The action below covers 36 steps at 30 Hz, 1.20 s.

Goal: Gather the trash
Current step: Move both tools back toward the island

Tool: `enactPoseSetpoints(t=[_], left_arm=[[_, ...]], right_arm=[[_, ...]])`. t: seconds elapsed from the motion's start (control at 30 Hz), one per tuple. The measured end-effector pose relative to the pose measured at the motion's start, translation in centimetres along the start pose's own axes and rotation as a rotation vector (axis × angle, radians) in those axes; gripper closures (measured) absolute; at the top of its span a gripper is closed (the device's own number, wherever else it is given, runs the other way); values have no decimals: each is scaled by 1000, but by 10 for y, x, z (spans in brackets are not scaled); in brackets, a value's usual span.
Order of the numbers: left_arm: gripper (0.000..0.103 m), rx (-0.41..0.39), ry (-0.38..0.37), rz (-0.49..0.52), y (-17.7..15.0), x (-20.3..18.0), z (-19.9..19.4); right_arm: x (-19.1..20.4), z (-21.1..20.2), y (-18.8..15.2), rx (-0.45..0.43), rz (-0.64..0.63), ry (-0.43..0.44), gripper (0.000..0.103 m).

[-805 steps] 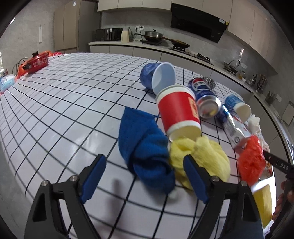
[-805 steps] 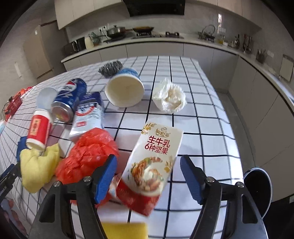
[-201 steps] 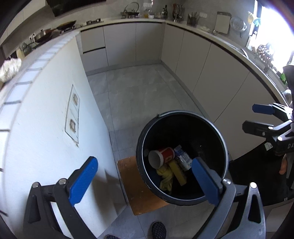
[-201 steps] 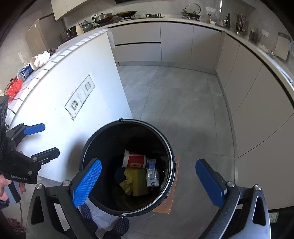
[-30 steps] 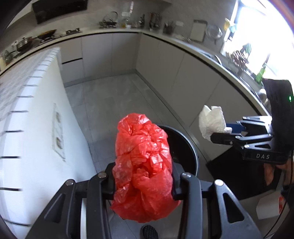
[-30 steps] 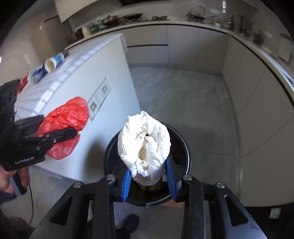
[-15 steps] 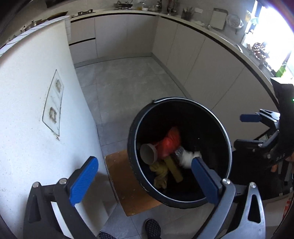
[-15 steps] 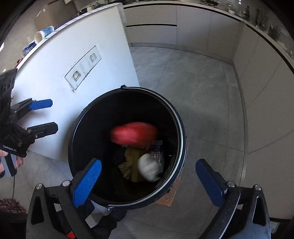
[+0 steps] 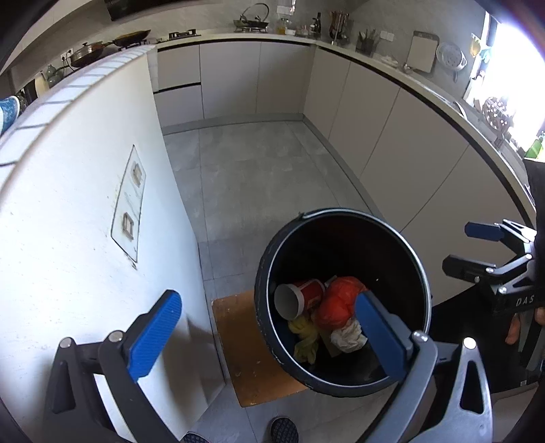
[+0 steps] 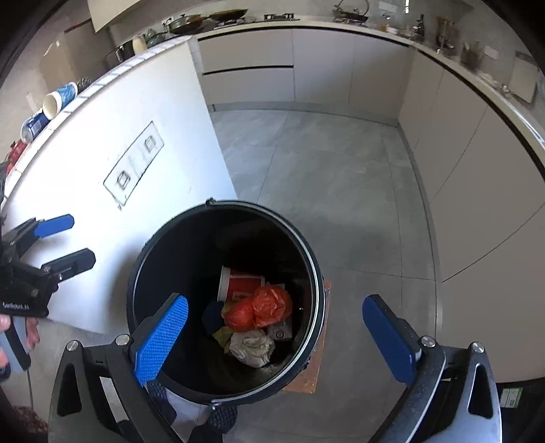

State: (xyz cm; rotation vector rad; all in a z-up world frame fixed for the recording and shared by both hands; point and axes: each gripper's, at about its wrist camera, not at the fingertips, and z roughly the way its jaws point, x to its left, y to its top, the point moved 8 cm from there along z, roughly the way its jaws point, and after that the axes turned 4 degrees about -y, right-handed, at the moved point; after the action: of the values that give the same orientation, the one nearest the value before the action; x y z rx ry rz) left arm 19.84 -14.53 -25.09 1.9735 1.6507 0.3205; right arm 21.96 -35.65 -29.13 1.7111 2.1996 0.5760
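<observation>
Already your left claw (image 9: 265,327) and right claw (image 10: 276,334) gape empty over the bin (image 10: 315,272); red bag (image 10: 262,306) inside, blue cup (image 10: 61,95) and can (image 10: 33,125) remain on the table (image 10: 102,109).

Setting: home kitchen. Evidence: run of flat pale cabinet fronts (image 10: 248,71) wrapping two walls under a continuous worktop (image 9: 391,68). Hob with a pan (image 9: 131,35) and a lidded pot (image 9: 87,54) at the far left end; kettle (image 9: 250,18) further along. Utensil holder (image 9: 366,42), cutting board (image 9: 420,51) and colander (image 9: 451,61) against the wall. White tiled island (image 10: 112,136) with socket plate (image 10: 134,163). Grey tiled floor (image 10: 323,163).
</observation>
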Motion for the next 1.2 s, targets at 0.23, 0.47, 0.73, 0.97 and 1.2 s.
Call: enactPoseSetpoints(t=[0.23, 0.47, 0.73, 0.97, 1.2], left_arm=[[1, -39, 2, 6, 6, -5, -20], [0, -103, 7, -3, 24, -8, -58], [0, -184, 40, -26, 43, 8, -101], [0, -222, 67, -60, 42, 30, -122], [0, -245, 108, -80, 42, 50, -140]], right_arm=[[10, -21, 5, -30, -4, -12, 0], [15, -59, 22, -99, 17, -28, 0], [44, -97, 53, -185, -6, -14, 0], [67, -113, 67, -225, -35, 2, 0], [86, -126, 76, -253, -68, 18, 0]])
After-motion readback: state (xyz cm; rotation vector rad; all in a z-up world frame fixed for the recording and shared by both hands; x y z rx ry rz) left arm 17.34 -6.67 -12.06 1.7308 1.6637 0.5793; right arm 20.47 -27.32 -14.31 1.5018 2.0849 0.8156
